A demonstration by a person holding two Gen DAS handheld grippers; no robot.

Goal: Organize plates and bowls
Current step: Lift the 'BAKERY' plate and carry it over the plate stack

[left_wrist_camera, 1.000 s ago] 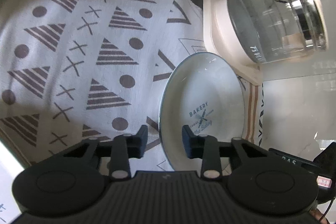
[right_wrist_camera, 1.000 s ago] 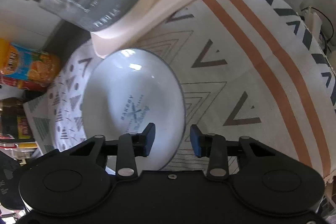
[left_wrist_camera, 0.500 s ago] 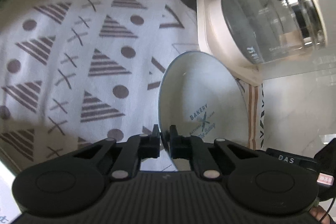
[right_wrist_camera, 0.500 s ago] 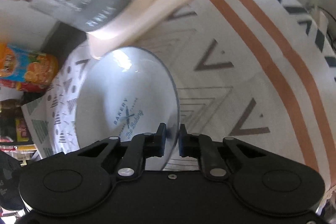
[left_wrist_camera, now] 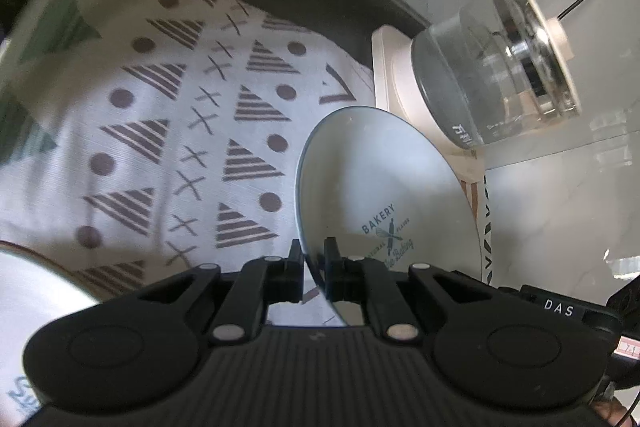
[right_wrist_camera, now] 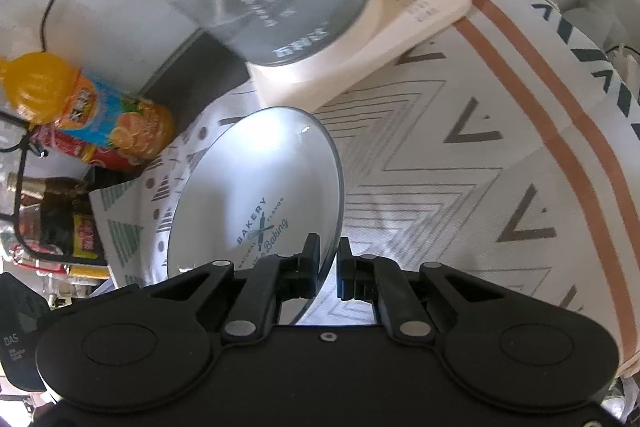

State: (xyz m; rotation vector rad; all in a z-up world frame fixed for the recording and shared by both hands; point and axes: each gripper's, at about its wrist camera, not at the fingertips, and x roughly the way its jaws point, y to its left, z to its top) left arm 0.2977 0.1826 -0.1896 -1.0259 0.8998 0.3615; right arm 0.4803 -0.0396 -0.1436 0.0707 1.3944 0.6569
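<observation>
Status: both grippers are on the same plate (left_wrist_camera: 384, 187), the white one with the "BAKERY" print. Left gripper (left_wrist_camera: 313, 267) is clamped on its left rim; right gripper (right_wrist_camera: 328, 267) is clamped on the opposite rim. In each wrist view the jaws are nearly closed, with the rim edge pinched between the pads.

Plate position: it sits over the patterned cloth (left_wrist_camera: 160, 131), just in front of the cream kettle base (left_wrist_camera: 390, 67) that carries the glass kettle (left_wrist_camera: 496, 67). It looks tilted and off the cloth, but with the fisheye I can't confirm whether its far edge is touching the fabric.

Progress, my read: early. One plate is grasped and nothing is visibly stacked or placed. A second white dish (left_wrist_camera: 36, 291) with a thin dark rim shows at the lower left of the left view, partly cut off, so I can't tell whether it's a plate or a bowl. It's probably the stacking target or the next item. No other dishes are in view.

Remaining: carry this plate to its spot, release both sides, then handle the other dish and whatever is out of frame.

Clutter nearby: an orange juice bottle (right_wrist_camera: 100, 115) and other bottles at the back edge, well clear of the plate.
</observation>
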